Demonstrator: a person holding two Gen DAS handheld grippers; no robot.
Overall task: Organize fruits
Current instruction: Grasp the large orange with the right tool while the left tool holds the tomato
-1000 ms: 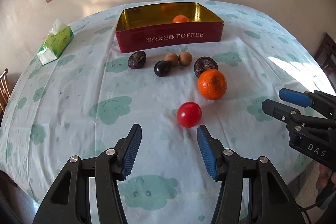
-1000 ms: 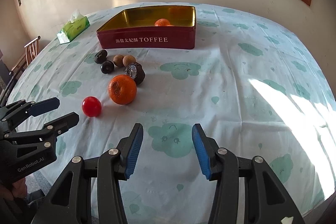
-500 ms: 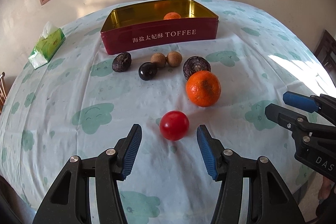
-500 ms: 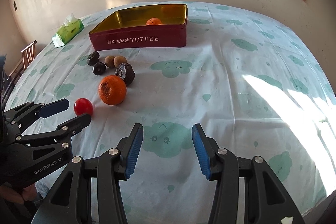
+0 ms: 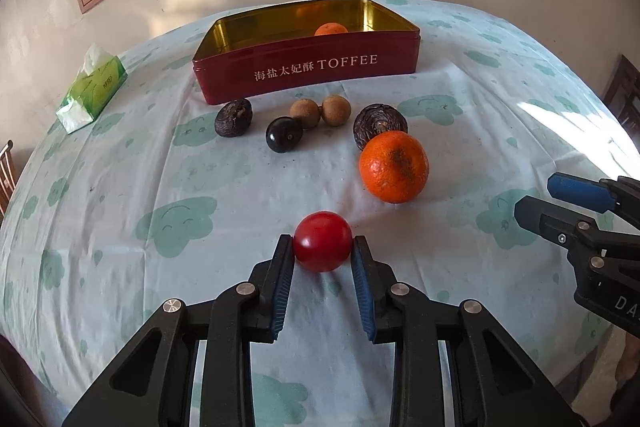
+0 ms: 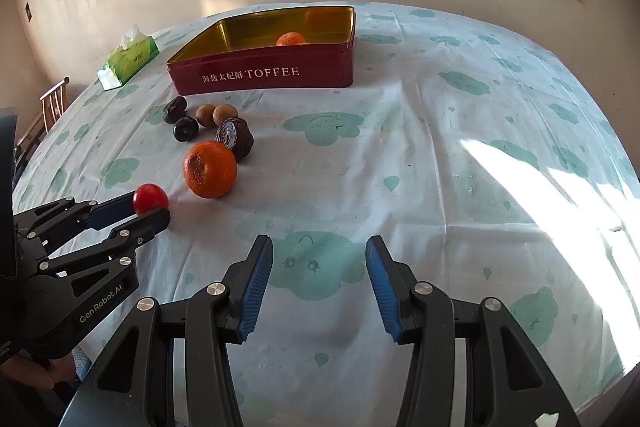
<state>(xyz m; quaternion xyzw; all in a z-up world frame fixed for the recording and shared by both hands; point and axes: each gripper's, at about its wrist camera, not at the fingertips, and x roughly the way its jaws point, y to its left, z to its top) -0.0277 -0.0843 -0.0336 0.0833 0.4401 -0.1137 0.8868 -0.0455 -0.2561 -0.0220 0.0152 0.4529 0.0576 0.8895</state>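
Observation:
A small red tomato (image 5: 323, 241) sits low at the tablecloth between the blue pads of my left gripper (image 5: 322, 247), whose jaws are closing and press on both its sides. In the right wrist view the tomato (image 6: 150, 197) shows in the left gripper (image 6: 151, 207) at the left. Just behind lies a large orange (image 5: 394, 167). A red toffee tin (image 5: 312, 71) at the back holds one orange (image 5: 330, 29). My right gripper (image 6: 318, 245) hovers open over bare cloth, to the right of the fruit.
In front of the tin lie two brown longans (image 5: 320, 111), a black plum (image 5: 284, 134) and two dark wrinkled fruits (image 5: 233, 117), (image 5: 380, 125). A green tissue pack (image 5: 94, 87) lies far left. A wooden chair (image 6: 52, 99) stands beyond the left table edge.
The left gripper moved forward around the tomato and its jaws closed onto it. The right gripper kept its place and opening.

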